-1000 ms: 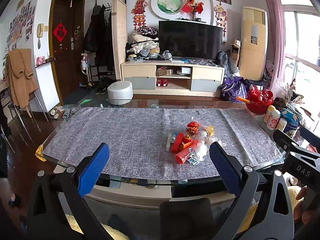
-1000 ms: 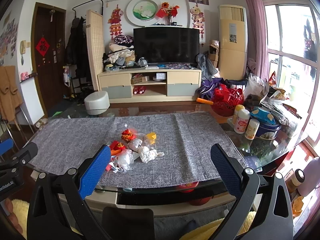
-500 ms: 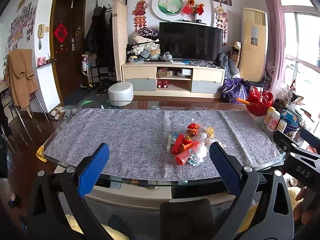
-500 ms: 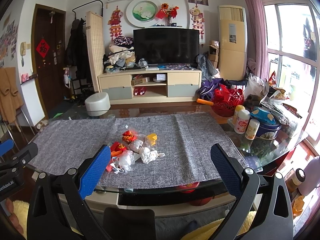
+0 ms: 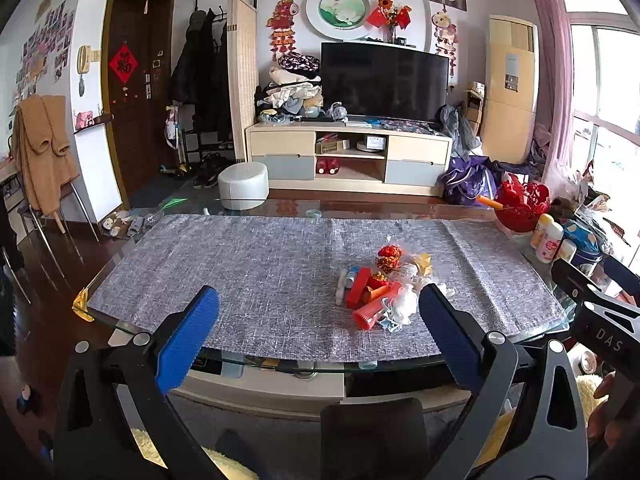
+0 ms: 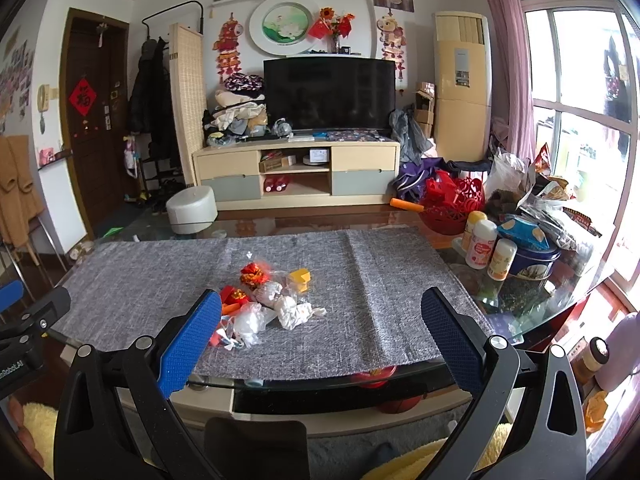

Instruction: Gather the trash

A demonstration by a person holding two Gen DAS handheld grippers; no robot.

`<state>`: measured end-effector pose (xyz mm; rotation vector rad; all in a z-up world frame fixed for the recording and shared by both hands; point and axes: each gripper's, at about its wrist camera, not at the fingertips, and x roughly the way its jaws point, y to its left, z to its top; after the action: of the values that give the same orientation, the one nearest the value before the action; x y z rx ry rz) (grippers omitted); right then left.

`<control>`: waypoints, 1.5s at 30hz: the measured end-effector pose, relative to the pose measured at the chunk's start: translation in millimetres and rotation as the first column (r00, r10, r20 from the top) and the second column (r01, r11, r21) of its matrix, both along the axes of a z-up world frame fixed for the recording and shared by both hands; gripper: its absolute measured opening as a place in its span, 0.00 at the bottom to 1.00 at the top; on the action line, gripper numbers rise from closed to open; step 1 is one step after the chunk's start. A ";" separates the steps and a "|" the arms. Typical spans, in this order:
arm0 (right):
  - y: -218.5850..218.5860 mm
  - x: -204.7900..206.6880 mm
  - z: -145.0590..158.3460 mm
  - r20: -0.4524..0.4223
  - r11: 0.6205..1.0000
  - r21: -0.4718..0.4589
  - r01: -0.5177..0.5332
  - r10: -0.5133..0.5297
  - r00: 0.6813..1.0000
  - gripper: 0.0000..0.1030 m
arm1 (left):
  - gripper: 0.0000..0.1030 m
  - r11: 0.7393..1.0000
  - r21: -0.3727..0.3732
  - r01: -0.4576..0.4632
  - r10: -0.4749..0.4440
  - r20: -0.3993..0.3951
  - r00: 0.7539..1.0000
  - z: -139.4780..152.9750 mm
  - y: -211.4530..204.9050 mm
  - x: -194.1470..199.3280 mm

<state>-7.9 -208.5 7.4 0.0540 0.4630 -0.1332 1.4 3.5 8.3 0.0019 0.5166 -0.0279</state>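
A pile of trash (image 5: 382, 288) lies on the grey cloth (image 5: 260, 272) of the glass table: red wrappers, a red tube, crumpled white plastic and a yellow scrap. The right wrist view shows the same pile of trash (image 6: 268, 300) left of centre on the grey cloth (image 6: 380, 280). My left gripper (image 5: 320, 336) is open, held before the table's near edge, with the pile just beyond its right finger. My right gripper (image 6: 320, 340) is open too, and the pile lies past its left finger. Nothing sits between either pair of fingers.
Bottles (image 6: 486, 246) and a blue tin (image 6: 528, 256) crowd the table's right end, beside a red basket (image 6: 452, 200) and plastic bags. A white stool (image 5: 243, 184) and a TV cabinet (image 5: 348, 156) stand beyond the table. A chair draped with a brown coat (image 5: 40, 152) is at left.
Both grippers have crept slightly forward toward the table, so the pile sits a little nearer in each view. Both stay open.
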 end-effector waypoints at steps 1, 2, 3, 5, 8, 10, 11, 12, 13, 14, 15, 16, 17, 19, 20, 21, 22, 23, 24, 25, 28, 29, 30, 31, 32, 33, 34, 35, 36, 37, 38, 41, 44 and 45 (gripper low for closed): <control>1.5 0.5 0.1 0.003 1.000 -0.004 -0.001 0.001 1.000 0.97 | 0.92 1.000 0.000 -0.001 0.001 -0.002 1.000 -1.1 0.7 1.2; 1.0 1.2 0.0 0.005 1.000 -0.005 -0.003 0.003 1.000 0.97 | 0.92 1.000 0.001 -0.002 0.002 -0.005 1.000 -2.4 1.2 2.7; -0.1 2.7 -0.1 0.005 1.000 -0.007 -0.008 0.008 1.000 0.97 | 0.92 1.000 0.003 -0.002 0.002 -0.009 1.000 -4.0 1.6 4.6; 0.9 6.1 -0.7 -0.004 1.000 0.000 -0.016 0.016 1.000 0.97 | 0.92 1.000 0.005 -0.003 0.003 -0.012 1.000 -5.3 1.9 7.3; -4.5 11.4 -4.5 -0.003 1.000 0.023 -0.001 0.001 1.000 0.97 | 0.92 1.000 0.010 -0.006 0.006 -0.018 1.000 -9.2 4.1 13.2; -8.6 16.7 -9.7 -0.020 0.999 0.037 -0.004 0.005 1.000 0.97 | 0.92 1.000 0.019 -0.002 0.003 -0.028 1.000 -14.0 4.0 18.5; -8.5 22.2 -14.6 -0.039 0.999 0.041 -0.017 0.018 0.999 0.97 | 0.92 1.000 0.022 -0.001 0.002 -0.034 0.999 -16.4 3.6 20.9; -8.7 25.4 -18.7 -0.050 0.999 0.039 -0.028 0.030 0.998 0.97 | 0.92 1.000 0.026 0.000 0.001 -0.042 0.999 -19.4 3.7 23.8; -7.7 30.0 -23.4 -0.068 0.999 0.031 -0.034 0.036 0.997 0.97 | 0.92 1.000 0.029 0.003 -0.001 -0.053 0.999 -23.9 4.1 27.8; -6.9 33.7 -27.6 -0.083 0.999 0.015 -0.032 0.033 0.996 0.97 | 0.92 1.000 0.030 0.007 -0.006 -0.062 0.998 -27.8 4.3 32.1; -6.3 36.4 -30.8 -0.092 1.000 0.000 -0.027 0.027 0.995 0.97 | 0.92 0.999 0.032 0.011 -0.009 -0.071 0.997 -31.3 5.0 35.9; -5.7 39.8 -35.1 -0.096 1.000 -0.011 -0.020 0.019 0.995 0.97 | 0.92 0.999 0.035 0.013 -0.010 -0.076 0.997 -34.0 5.1 38.6; -6.2 43.3 -38.3 -0.102 1.000 -0.007 -0.020 0.019 0.995 0.97 | 0.92 0.999 0.043 0.017 -0.013 -0.084 0.996 -39.1 5.4 44.1; -9.3 52.0 -45.5 -0.121 0.999 0.035 -0.036 0.040 0.992 0.97 | 0.92 0.998 0.050 0.022 -0.017 -0.097 0.995 -45.7 5.9 51.8; -10.2 56.8 -49.8 -0.133 0.998 0.052 -0.043 0.050 0.990 0.97 | 0.92 0.999 0.047 0.024 -0.019 -0.105 0.994 -49.8 6.6 55.8; -10.6 61.5 -53.8 -0.145 0.997 0.062 -0.048 0.056 0.988 0.97 | 0.92 0.999 0.038 0.028 -0.023 -0.114 0.993 -53.2 7.5 59.7; -10.8 66.9 -58.0 -0.158 0.997 0.067 -0.050 0.060 0.986 0.97 | 0.92 0.999 0.026 0.032 -0.028 -0.133 0.991 -59.1 8.5 65.4; -10.9 72.2 -62.3 -0.168 0.996 0.069 -0.055 0.066 0.984 0.97 | 0.92 0.999 0.027 0.036 -0.032 -0.149 0.988 -64.4 8.3 70.9; -10.6 76.2 -65.9 -0.173 0.995 0.073 -0.063 0.075 0.982 0.97 | 0.92 0.998 0.036 0.041 -0.035 -0.160 0.986 -69.0 7.7 75.5; -10.8 80.0 -68.7 -0.179 0.994 0.083 -0.074 0.087 0.980 0.96 | 0.92 0.998 0.044 0.047 -0.039 -0.170 0.985 -72.8 7.0 79.0; -12.1 99.7 -83.5 -0.227 0.983 0.147 -0.106 0.138 0.964 0.88 | 0.92 0.995 0.046 0.089 -0.076 -0.229 0.970 -90.4 1.1 92.2; -10.9 107.4 -90.7 -0.248 0.982 0.155 -0.111 0.148 0.957 0.87 | 0.92 0.994 0.049 0.094 -0.080 -0.240 0.967 -94.1 -1.3 94.9; -9.0 113.6 -96.3 -0.264 0.980 0.159 -0.120 0.160 0.951 0.87 | 0.92 0.993 0.053 0.101 -0.084 -0.251 0.964 -98.4 -3.0 98.1; -7.0 117.1 -100.0 -0.273 0.978 0.163 -0.127 0.168 0.947 0.87 | 0.92 0.992 0.060 0.114 -0.094 -0.263 0.960 -104.2 -5.8 101.8; -4.6 123.1 -106.0 -0.291 0.976 0.170 -0.135 0.181 0.940 0.87 | 0.92 0.990 0.065 0.124 -0.102 -0.272 0.957 -108.8 -8.2 104.1; -2.1 128.7 -111.3 -0.307 0.975 0.174 -0.140 0.189 0.933 0.87 | 0.92 0.988 0.073 0.134 -0.108 -0.285 0.952 -114.6 -10.7 107.7; 0.6 133.9 -116.0 -0.317 0.972 0.181 -0.148 0.201 0.927 0.87 | 0.91 0.987 0.075 0.139 -0.111 -0.293 0.949 -117.8 -12.7 109.7; 2.9 136.4 -118.4 -0.323 0.969 0.189 -0.157 0.212 0.922 0.87 | 0.91 0.987 0.072 0.144 -0.116 -0.301 0.946 -120.7 -14.4 111.9; 5.2 140.3 -121.2 -0.327 0.965 0.201 -0.171 0.231 0.916 0.87 | 0.90 0.986 0.064 0.151 -0.124 -0.309 0.943 -123.5 -16.0 114.2; 7.3 143.9 -123.6 -0.329 0.959 0.216 -0.185 0.250 0.911 0.87 | 0.86 0.985 0.054 0.161 -0.135 -0.324 0.936 -128.0 -17.8 116.9; 8.4 148.8 -126.6 -0.331 0.951 0.237 -0.197 0.270 0.904 0.82 | 0.83 0.985 0.048 0.168 -0.143 -0.334 0.932 -131.1 -18.4 118.0; 14.0 163.3 -133.4 -0.341 0.935 0.268 -0.232 0.317 0.885 0.64 | 0.75 0.982 0.034 0.184 -0.160 -0.361 0.919 -139.3 -20.1 124.1; 21.7 177.1 -141.7 -0.360 0.919 0.292 -0.265 0.362 0.860 0.47 | 0.70 0.980 0.018 0.197 -0.176 -0.375 0.910 -144.9 -21.9 129.9; 24.0 180.9 -145.3 -0.368 0.912 0.304 -0.274 0.378 0.850 0.45 | 0.70 0.980 0.015 0.199 -0.179 -0.378 0.908 -146.2 -22.4 131.3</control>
<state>173.0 -184.5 -137.9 0.1870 0.9143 0.2596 132.7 -18.9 -137.8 0.1008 0.9007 -0.2083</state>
